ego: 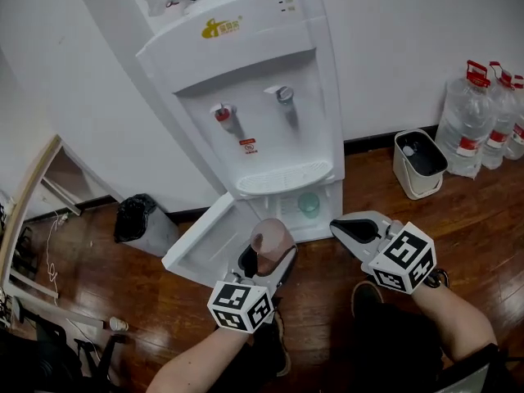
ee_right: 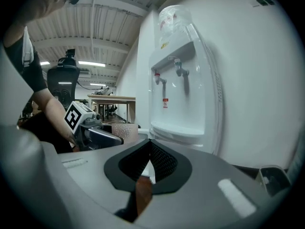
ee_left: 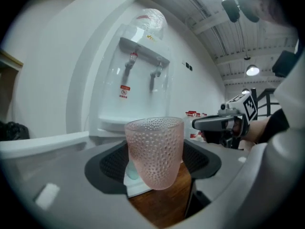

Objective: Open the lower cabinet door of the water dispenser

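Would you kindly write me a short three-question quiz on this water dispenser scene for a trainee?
1. True or false: the dispenser has its lower door shut.
2. What does the left gripper hold? A) a bottle B) a pink cup C) nothing
3. Fill in: the jaws of the right gripper are ___ (open or shut), with nothing between them.

Key: 1 false, the lower door is swung open. 2 B. 3 shut.
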